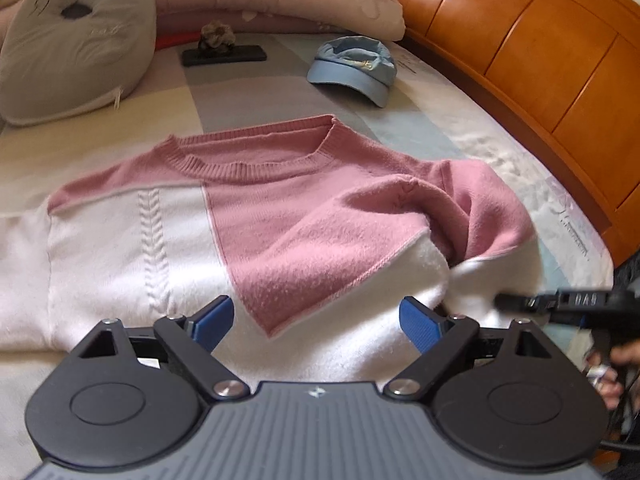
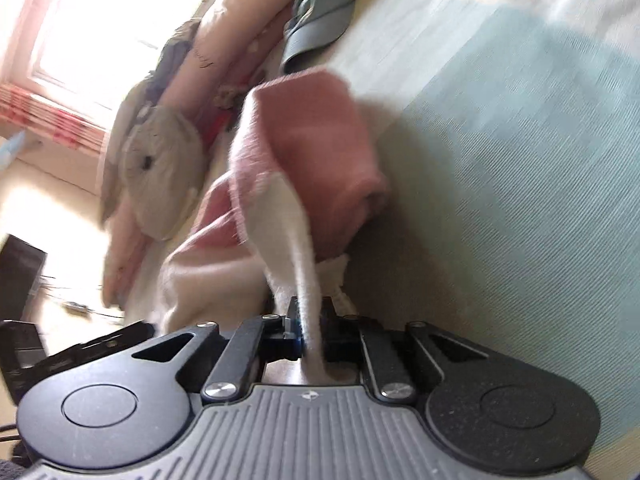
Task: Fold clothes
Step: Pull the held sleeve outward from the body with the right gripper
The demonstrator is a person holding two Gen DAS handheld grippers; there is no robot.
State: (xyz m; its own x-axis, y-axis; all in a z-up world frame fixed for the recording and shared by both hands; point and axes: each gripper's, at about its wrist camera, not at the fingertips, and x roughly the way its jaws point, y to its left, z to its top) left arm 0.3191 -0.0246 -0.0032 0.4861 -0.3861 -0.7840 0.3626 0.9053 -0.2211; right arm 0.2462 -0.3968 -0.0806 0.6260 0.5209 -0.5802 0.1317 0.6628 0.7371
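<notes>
Where the bedspread ends, a wooden headboard curves.

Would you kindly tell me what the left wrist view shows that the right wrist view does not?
Only the left wrist view shows the sweater's neckline, the wooden headboard, the black phone and the open left gripper. Only the right wrist view shows the bright window and the right gripper shut on the sweater's white sleeve. Both show the blue cap and grey pillow.
</notes>
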